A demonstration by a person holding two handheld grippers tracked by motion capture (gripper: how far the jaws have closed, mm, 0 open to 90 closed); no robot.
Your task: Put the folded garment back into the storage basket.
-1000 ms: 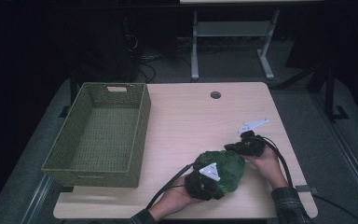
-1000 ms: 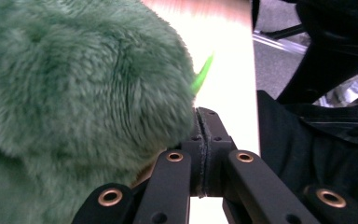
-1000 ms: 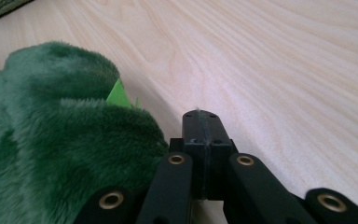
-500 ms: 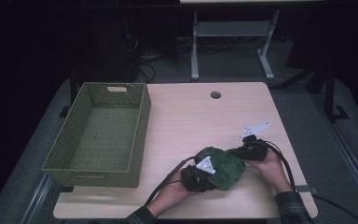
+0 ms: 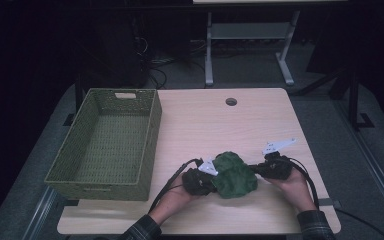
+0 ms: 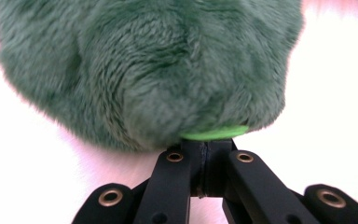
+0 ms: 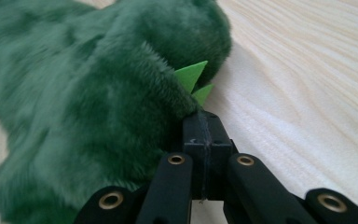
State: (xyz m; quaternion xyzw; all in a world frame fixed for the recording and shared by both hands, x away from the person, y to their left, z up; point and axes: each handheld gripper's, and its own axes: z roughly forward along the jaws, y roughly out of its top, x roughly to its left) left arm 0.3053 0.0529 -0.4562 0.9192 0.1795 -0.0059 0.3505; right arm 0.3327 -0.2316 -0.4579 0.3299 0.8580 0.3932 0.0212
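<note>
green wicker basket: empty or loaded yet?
Empty. The green woven wicker basket shows only its bare bottom; the green plush toy lies outside on the pale wooden table.

The basket (image 5: 107, 142) stands on the left half of the table (image 5: 210, 117), its long side running along the left edge from near the far left corner almost to the front edge. A small round hole (image 5: 231, 101) sits in the table near the far edge, right of the middle. The plush toy (image 5: 234, 173) lies on the table close to the front edge, right of the basket and well apart from it (nearer the front right corner than the front left). The left gripper (image 5: 203, 176) lies against the toy's left side, the right gripper (image 5: 266, 167) against its right side, so the toy sits between them. Both hands come in over the front edge.
</note>
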